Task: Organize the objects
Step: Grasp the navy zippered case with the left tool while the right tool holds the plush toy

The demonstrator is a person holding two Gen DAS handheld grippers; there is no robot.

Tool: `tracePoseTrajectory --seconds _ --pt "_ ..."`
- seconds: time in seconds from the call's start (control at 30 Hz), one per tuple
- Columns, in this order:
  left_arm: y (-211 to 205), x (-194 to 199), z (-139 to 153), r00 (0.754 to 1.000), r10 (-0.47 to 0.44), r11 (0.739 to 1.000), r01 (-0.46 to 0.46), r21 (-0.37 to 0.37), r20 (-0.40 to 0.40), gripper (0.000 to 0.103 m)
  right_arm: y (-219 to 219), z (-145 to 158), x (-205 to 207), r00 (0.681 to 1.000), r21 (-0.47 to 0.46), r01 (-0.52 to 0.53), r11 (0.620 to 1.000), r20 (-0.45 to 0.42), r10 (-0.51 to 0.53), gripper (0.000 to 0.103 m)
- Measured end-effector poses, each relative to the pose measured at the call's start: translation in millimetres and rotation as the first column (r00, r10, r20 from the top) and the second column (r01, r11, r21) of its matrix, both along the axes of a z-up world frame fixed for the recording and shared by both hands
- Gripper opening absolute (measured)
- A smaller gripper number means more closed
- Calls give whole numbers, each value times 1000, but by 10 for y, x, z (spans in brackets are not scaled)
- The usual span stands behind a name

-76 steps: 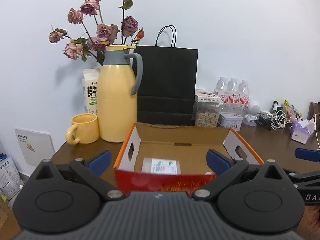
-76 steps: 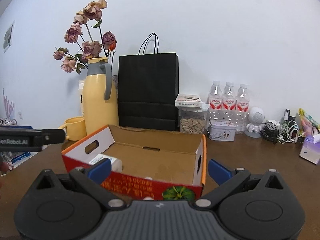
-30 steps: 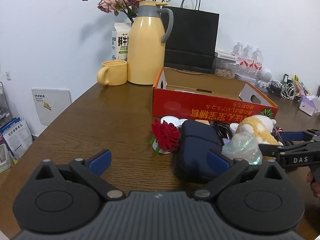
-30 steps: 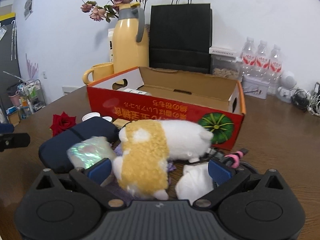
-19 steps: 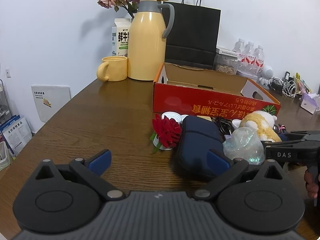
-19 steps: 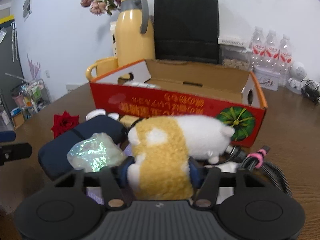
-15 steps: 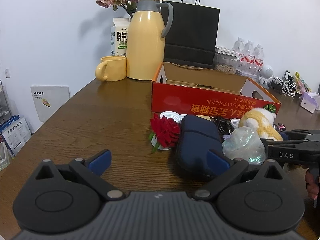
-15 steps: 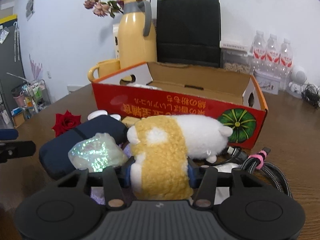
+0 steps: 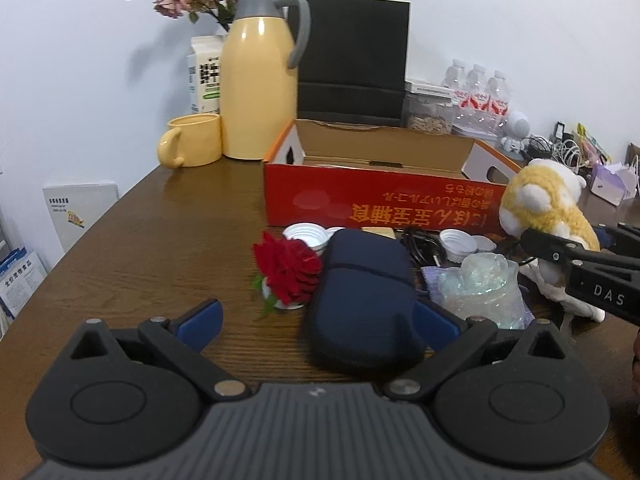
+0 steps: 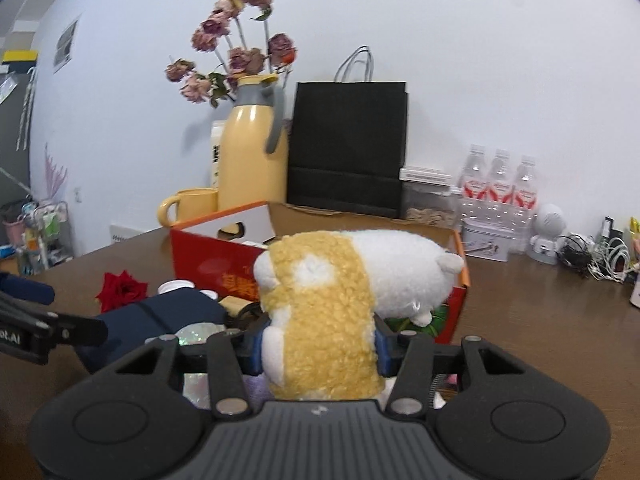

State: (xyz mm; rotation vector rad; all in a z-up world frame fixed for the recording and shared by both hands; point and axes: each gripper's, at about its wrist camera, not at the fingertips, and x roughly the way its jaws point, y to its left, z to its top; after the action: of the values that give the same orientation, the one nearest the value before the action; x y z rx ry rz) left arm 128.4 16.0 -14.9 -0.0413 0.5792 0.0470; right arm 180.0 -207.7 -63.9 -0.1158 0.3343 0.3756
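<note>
- Right wrist view shows the right gripper (image 10: pixel 318 350) with its jaws clamped on the yellow band of the plush toy (image 10: pixel 340 288). The blue pads dent the fleece on both sides, so the hold sits at the soft middle and the white head hangs forward of the jaws, free of the bench (image 10: pixel 540 320).
- Ahead of the toy stands the red cardboard box (image 10: pixel 208 264), its top open. That opening faces up, so I judge it the likely place for the toy, which is raised to about the level of the near wall.
- Left wrist view has the left gripper (image 9: pixel 316 324) with jaws spread wide and holding nothing. It hovers low over the dark blue pouch (image 9: pixel 364 296), whose near end lies between the blue tips.
- Loose things crowd the strip between the pouch and the box: a red rose (image 9: pixel 290 270), white bottle caps (image 9: pixel 304 234), an iridescent plastic wrap (image 9: pixel 484 288) and a dark cable.
- Yellow thermos (image 9: pixel 260 88), mug (image 9: pixel 192 140) and black paper bag (image 9: pixel 354 58) stand behind the box near the wall, well apart from the clutter.
</note>
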Motion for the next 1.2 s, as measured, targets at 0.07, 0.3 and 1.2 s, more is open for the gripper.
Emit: tracePoseTrajectory --seconds 0.07,0.3,1.2 --pt "-29 27 -11 1000 -1 1000 1 6 1 103 -28 -4 6 1000 1 7 1000 1 -7 47" --pt "116 151 31 997 66 998 -66 4 30 103 -33 -30 -17 1000 -4 6 1000 15 -6 47" --pt "-95 490 83 990 -98 994 93 51 103 87 -7 -68 -35 1000 -28 5 1000 16 -5 47"
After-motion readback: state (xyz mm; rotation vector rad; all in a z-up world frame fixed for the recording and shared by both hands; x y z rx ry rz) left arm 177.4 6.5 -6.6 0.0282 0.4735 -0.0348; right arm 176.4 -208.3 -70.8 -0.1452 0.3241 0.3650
